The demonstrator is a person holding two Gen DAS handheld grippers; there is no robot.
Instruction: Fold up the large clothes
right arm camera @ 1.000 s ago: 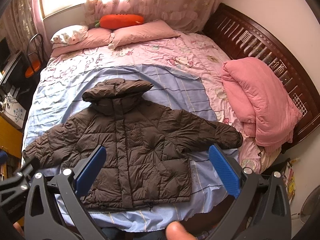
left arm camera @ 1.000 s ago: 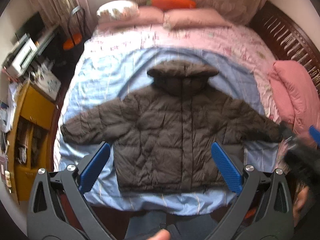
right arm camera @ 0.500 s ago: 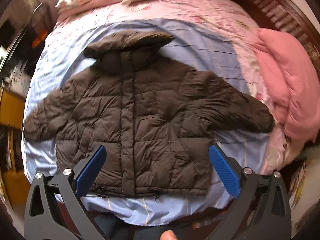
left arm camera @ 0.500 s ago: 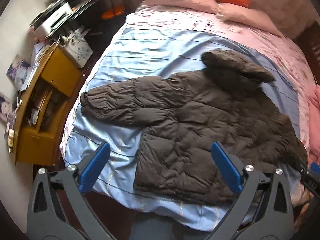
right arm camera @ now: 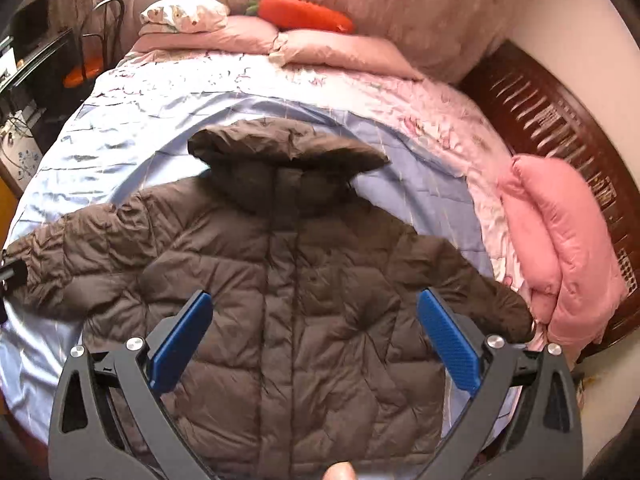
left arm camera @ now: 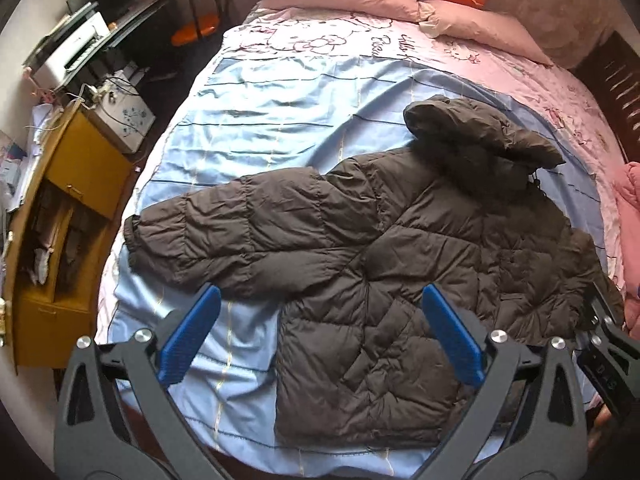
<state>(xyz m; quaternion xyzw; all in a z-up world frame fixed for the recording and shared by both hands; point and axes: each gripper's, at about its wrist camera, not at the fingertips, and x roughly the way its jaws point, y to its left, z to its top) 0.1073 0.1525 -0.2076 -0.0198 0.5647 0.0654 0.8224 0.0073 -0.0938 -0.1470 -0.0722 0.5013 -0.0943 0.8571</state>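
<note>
Blue-padded left gripper (left arm camera: 320, 336) and right gripper (right arm camera: 310, 342): both spread wide, empty, poised above the hem. Brown puffer jacket (right arm camera: 296, 300): flat, front up, sleeves spread for folding, on blue sheet (left arm camera: 256, 128). Beyond, pillows (right arm camera: 320, 46), probably pushed aside.

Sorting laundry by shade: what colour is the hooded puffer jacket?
Dark brown; the jacket shows best in the right wrist view.

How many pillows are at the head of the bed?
3. A white floral pillow lies on a pink pillow at the far left; another pink pillow lies to their right, under the carrot plush. More may be hidden.
</note>
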